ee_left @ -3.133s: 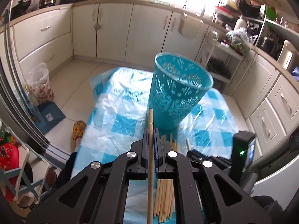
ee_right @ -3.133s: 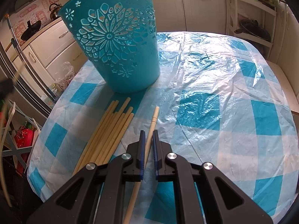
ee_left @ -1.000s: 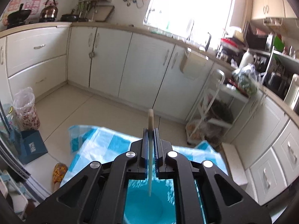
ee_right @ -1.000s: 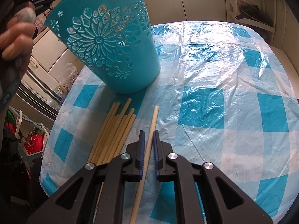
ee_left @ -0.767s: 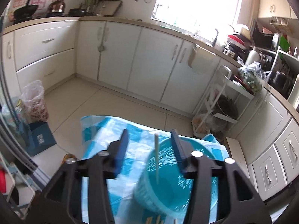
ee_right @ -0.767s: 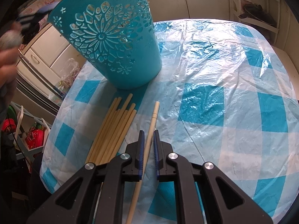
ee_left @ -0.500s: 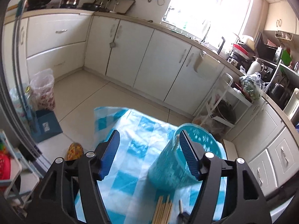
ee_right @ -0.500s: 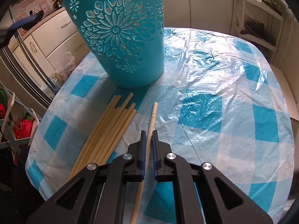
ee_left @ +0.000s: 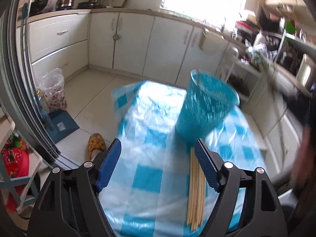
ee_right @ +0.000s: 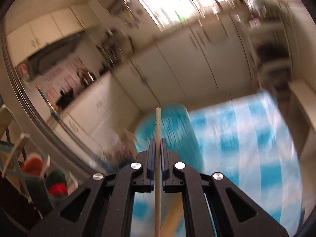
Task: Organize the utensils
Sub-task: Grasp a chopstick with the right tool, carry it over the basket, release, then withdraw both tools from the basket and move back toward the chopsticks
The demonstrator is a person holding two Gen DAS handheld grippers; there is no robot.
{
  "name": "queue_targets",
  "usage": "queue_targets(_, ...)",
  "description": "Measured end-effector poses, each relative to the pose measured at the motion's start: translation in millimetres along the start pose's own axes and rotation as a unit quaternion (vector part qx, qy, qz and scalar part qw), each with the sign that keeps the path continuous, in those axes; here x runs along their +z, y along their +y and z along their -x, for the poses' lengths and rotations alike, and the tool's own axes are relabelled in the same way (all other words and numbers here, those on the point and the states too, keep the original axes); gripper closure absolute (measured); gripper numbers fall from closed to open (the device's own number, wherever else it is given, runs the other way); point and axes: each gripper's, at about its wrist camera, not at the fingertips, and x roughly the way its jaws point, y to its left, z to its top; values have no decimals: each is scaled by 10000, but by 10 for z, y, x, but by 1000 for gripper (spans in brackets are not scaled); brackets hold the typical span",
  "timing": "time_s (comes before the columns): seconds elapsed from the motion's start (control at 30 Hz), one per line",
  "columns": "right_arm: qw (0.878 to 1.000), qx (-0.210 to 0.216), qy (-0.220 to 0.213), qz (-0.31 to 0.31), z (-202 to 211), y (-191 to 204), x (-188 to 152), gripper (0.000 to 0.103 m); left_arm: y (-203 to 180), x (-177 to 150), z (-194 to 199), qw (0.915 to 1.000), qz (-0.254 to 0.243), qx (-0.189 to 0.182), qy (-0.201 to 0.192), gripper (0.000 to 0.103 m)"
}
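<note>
Chopsticks point(ee_left: 194, 189) are the thing being sorted, and the landmark for everything is the bin point(ee_left: 205, 108), a teal openwork tub standing upright on the checked cloth point(ee_left: 146, 177). Most of the sticks lie in one tight bundle flat on the cloth on the near side of the bin, their far tips just short of its base. Lying side by side like that, they can be peeled off one at a time, and the trip to the bin is short.

One stick point(ee_right: 157, 158) is off the cloth, clamped between the shut jaws of the right gripper point(ee_right: 157, 144). It runs along the line of the fingers, with its pale tip reaching out past them toward the bin point(ee_right: 167, 136). That lengthwise hold makes sense: a stick pointing forward can be tipped end-first into the bin's open mouth. This view is heavily smeared, so I cannot tell how near the tip is to the rim.

The left gripper point(ee_left: 158, 158) holds nothing. Its jaws stand wide apart above the cloth, the right-hand one just beside the bundle's far tips, with the bin beyond it. Spread like that beside the bundle, it looks placed to take a stick next.

I judge the job partway through, since the bundle on the cloth is not yet in the bin.
</note>
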Motion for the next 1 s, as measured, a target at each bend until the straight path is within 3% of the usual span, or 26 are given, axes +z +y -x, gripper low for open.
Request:
queue_targets(0.1, 9982, -250, -531, 134, -327, 72, 342, 97, -82, -167, 7, 9997, 42, -148, 207, 30)
queue_targets(0.23, 9919, -822, -929, 280, -735, 92, 465, 97, -214, -345, 142, 9994, -120, -272, 168, 30)
queue_targets(0.33, 9884, -1265, -774, 331, -1050, 56, 409, 97, -183, -406, 146, 9990, -63, -357, 249, 30)
queue_targets(0.47, 9880, -1444, -261, 476, -1190, 48, 158, 97, -157, -441, 175, 9986, 18, -445, 290, 30)
queue_targets(0.67, 9873, -1380, -6, 788, -1040, 177, -7, 87, -115, -410, 275, 9985, 129, -500, 206, 29)
queue_targets(1.0, 9890, -1173, 73, 894, -213, 263, -450, 76, -123, -416, 574, 9986, 178, -490, 0, 25)
